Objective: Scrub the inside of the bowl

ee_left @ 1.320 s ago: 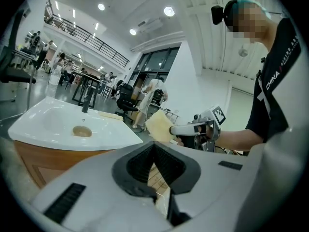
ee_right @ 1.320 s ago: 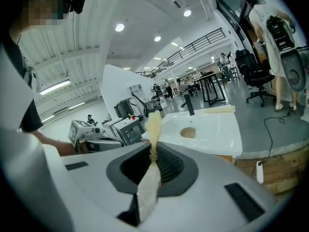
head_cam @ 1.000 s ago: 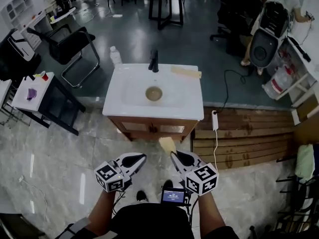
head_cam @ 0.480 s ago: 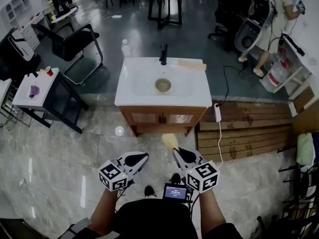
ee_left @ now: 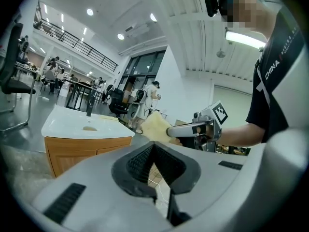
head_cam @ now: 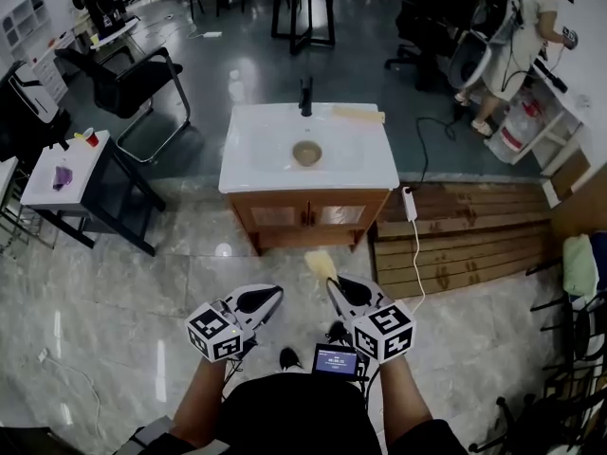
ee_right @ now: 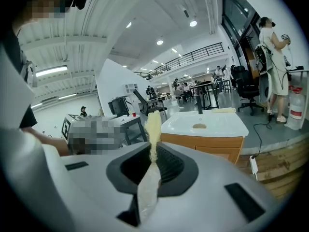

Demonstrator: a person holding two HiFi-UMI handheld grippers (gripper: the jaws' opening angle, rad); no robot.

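- bowl (head_cam: 306, 153) in the sink of the far table (head_cam: 254, 174): too small in the head view to tell its inside; only a tan speck in both gripper views.
- sponge (ee_right: 153, 122): seen edge-on, lower part hidden between the pads of the right claw (ee_right: 152, 148).
- handheld screen (head_cam: 336, 359): print too small to read.
- forearms (head_cam: 194, 401): cut off by the bottom edge.
- small things (head_cam: 63, 176) on the side table (head_cam: 40, 190): too small to name.
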